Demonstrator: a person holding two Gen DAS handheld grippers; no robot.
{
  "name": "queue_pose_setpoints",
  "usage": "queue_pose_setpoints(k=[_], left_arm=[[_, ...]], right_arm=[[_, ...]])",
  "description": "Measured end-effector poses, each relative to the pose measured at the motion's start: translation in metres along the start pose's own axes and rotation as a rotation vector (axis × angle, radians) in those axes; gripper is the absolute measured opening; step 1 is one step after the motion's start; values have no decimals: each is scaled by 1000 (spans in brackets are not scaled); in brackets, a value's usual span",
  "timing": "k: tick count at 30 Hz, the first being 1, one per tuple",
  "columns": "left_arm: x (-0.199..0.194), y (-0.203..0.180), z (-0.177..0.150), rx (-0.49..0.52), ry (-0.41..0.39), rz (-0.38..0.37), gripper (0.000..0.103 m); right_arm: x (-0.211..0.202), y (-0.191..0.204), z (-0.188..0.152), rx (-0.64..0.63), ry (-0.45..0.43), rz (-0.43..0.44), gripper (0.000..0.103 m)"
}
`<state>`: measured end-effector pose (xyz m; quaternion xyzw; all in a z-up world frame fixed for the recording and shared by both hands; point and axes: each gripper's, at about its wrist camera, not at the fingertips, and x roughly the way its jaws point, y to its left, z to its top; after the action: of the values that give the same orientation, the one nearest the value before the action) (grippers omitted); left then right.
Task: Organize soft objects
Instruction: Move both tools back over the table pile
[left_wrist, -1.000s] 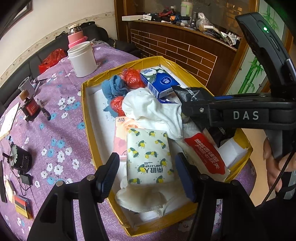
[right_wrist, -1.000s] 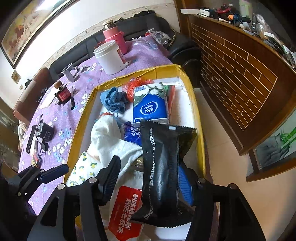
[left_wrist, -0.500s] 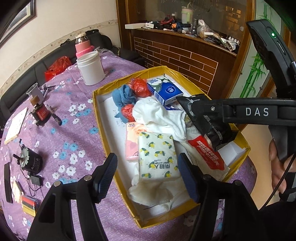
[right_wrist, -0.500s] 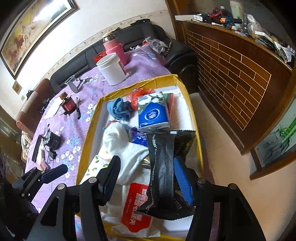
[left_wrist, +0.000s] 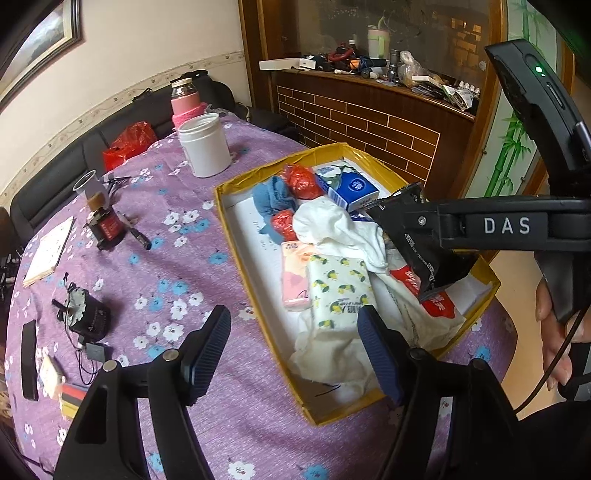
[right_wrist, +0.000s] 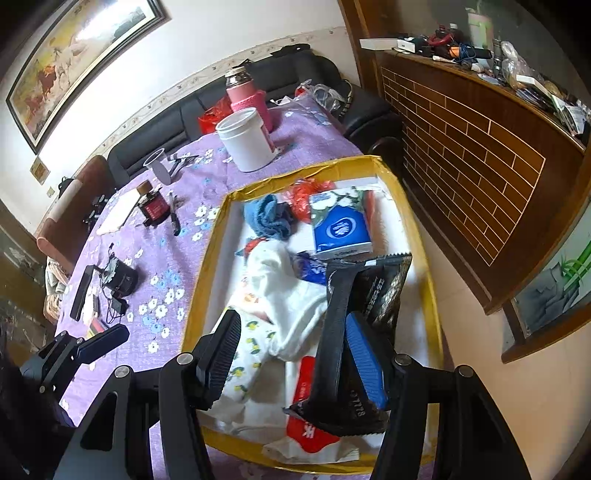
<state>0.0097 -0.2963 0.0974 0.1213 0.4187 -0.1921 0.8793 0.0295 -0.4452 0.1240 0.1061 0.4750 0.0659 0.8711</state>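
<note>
Both grippers have risen and drawn back from the yellow box (left_wrist: 476, 269), which now looks smaller. The left gripper (left_wrist: 293, 350) is empty, its jaws opening above the lemon-print tissue pack (left_wrist: 340, 291) lying in the box. The right gripper (right_wrist: 295, 354) holds a black packet (right_wrist: 354, 332) lifted over the box. Little looks sorted: white cloth (left_wrist: 332, 229), blue cloth (right_wrist: 267, 218) and tissue packs are jumbled inside, on the purple-clothed counter (left_wrist: 177, 258).
</note>
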Motion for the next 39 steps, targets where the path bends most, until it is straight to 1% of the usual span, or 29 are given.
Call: queue_pose_setpoints(k=[9, 14, 19, 25, 33, 39], left_arm=[[-10, 20, -11, -30, -8, 16, 70], [-14, 33, -18, -63, -9, 24, 71], [-16, 52, -27, -114, 1, 27, 71], [-20, 83, -42, -202, 13, 43, 71], [-30, 134, -79, -334, 39, 94, 71], [-41, 174, -128, -444, 79, 160, 71]], right_arm=[[2, 26, -4, -31, 2, 12, 64], [5, 38, -4, -40, 3, 16, 64], [9, 62, -8, -94, 15, 44, 64], [17, 90, -12, -150, 35, 76, 64], [38, 137, -24, -234, 98, 126, 64], [61, 179, -40, -305, 171, 184, 64]])
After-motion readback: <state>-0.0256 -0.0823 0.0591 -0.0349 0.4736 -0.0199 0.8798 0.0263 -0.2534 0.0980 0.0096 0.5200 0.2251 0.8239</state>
